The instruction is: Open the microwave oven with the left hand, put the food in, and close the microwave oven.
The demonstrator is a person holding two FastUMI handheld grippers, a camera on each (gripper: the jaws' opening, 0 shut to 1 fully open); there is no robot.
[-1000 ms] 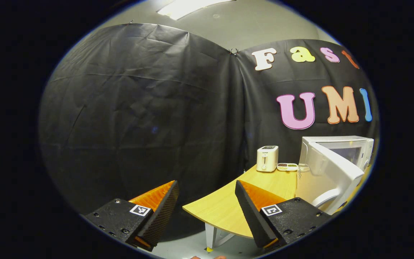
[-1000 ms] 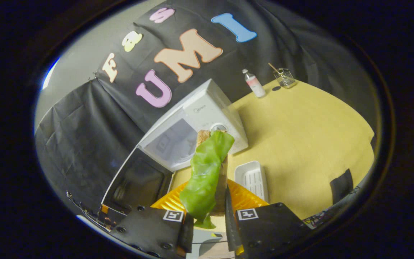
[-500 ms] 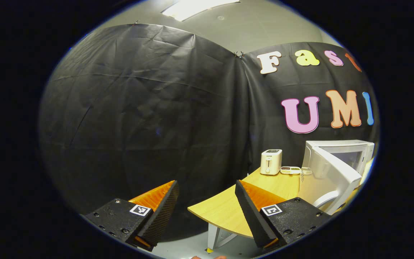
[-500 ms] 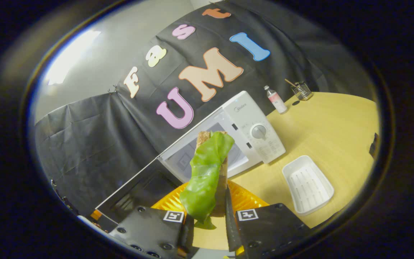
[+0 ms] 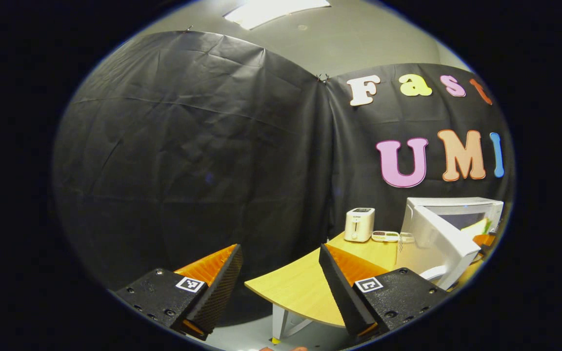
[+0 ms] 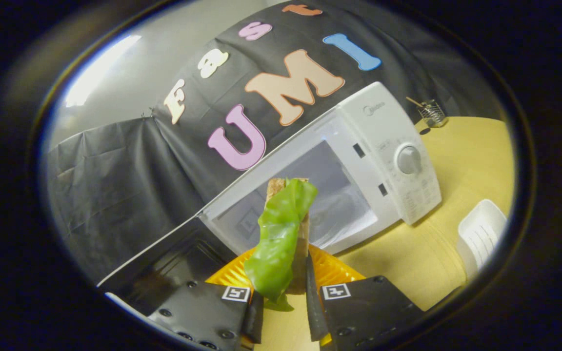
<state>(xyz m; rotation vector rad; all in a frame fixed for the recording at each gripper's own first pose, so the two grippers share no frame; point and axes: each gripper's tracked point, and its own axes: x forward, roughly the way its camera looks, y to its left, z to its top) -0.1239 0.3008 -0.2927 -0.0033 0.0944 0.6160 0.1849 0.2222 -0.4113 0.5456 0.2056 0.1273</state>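
Yellow wooden surface (image 6: 476, 146), microwave oven (image 6: 388, 141) door (image 6: 164, 253) wide open: right gripper (image 6: 283, 302), jaws clamped on the upright sandwich (image 6: 283, 234), cavity straight ahead; left gripper (image 5: 281, 287) jaws apart, farther off.

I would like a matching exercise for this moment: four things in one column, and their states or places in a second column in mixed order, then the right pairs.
Things:
1. microwave door
2. sandwich
3. left gripper
4. toaster

States or places:
A. open, holding nothing
B. clamped between the right gripper's fingers
C. on the table, left of the microwave
D. swung open

Pairs: 1-D, 2-B, 3-A, 4-C
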